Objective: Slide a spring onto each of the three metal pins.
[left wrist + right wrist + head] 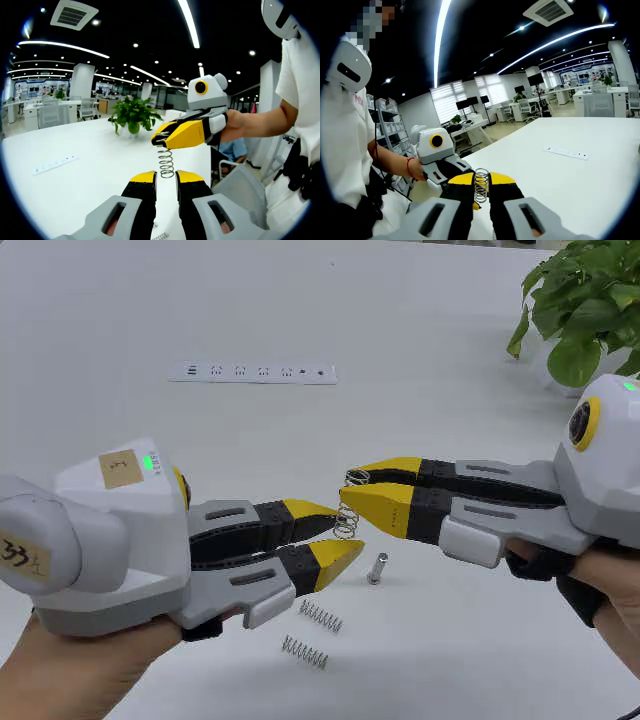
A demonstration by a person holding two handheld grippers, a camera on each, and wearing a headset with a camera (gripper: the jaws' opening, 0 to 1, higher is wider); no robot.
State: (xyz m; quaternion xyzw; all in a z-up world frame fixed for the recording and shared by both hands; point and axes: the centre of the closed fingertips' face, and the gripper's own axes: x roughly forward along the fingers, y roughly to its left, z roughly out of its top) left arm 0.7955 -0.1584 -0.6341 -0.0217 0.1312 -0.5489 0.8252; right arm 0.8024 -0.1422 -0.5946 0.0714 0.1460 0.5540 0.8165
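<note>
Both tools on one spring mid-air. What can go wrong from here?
1. The spring bridges the left tool and right tool above the table. How firmly the left tool grips is unclear, so a slip could send it flying.
2. The pin lies loose just below the tips. A dip could knock it rolling.

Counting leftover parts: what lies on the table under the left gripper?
Below its jaws, one metal pin, a farther spring and a nearer spring lie on the table. The left gripper covers whatever is beneath its body.
</note>
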